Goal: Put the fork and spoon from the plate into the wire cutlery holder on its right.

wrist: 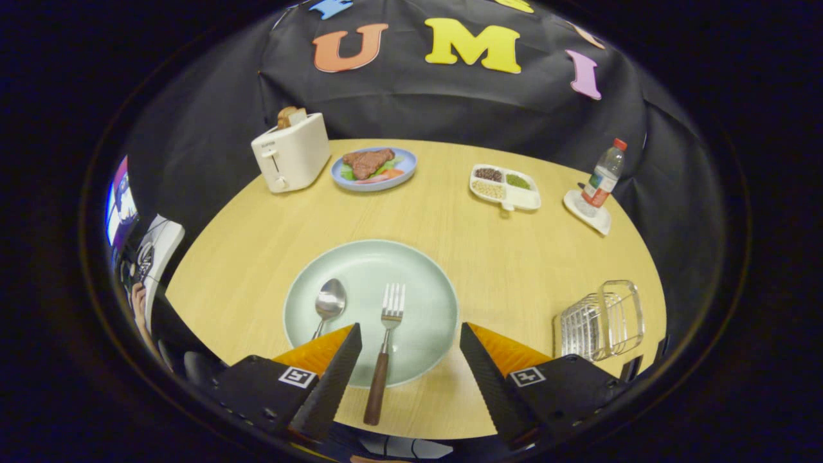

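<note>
Claw [409,341] spread wide, fork [384,350] handle between fingers

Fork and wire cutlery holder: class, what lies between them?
In the gripper view, only plate surface, then bare table, lies between fork and holder.

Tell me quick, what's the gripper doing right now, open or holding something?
Gripper: open, holding nothing; the wooden-handled metal fork lies between its fingers on the pale green round plate.
</note>
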Demonstrator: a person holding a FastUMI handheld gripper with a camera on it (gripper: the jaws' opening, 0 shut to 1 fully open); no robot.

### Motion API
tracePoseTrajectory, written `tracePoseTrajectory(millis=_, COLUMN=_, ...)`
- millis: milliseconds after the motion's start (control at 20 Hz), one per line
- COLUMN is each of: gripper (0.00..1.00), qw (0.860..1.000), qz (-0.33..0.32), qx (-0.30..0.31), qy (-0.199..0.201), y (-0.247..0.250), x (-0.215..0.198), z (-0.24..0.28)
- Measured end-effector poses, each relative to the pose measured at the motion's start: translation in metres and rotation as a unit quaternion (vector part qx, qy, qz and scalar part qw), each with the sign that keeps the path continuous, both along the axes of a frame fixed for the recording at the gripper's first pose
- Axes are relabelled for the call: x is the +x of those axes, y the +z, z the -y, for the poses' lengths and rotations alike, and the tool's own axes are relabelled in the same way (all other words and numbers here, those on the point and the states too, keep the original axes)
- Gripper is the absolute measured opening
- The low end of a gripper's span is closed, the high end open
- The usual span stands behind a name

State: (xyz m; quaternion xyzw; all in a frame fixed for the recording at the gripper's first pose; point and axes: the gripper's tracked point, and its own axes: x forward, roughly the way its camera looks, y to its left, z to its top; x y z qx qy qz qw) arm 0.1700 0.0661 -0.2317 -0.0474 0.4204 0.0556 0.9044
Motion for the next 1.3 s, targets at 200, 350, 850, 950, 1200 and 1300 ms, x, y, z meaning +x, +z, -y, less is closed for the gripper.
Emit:
tracePoseTrajectory(millis=200, gripper=0.79, qw=0.999, qz=-0.049, qx=0.011, qy=0.007, y=-0.026, x=0.008, z=-0.013)
tracePoseTrajectory(millis=350, gripper=0.68, qw=0.997, qz=-0.072, qx=0.0, qy=-0.001, y=-0.039, x=0.006, z=-0.013)
tracePoseTrajectory(millis=850, gripper=0.14, qw=0.989, qz=-0.144, qx=-0.005, qy=-0.023, y=-0.066, x=-0.007, z=-0.018)
tracePoseTrajectory(millis=950, gripper=0.08, qw=0.989, qz=-0.143, qx=-0.008, qy=-0.03, y=-0.064, x=-0.004, z=-0.016)
tracePoseTrajectory(millis=1200, gripper=0.01, qw=0.989, qz=-0.147, qx=-0.001, qy=-0.015, y=-0.061, x=-0.007, z=-0.019)
tracePoseTrajectory(millis=1300, gripper=0.01, qw=0.991, qz=-0.13, qx=-0.007, qy=-0.003, y=-0.051, x=-0.008, z=-0.018)
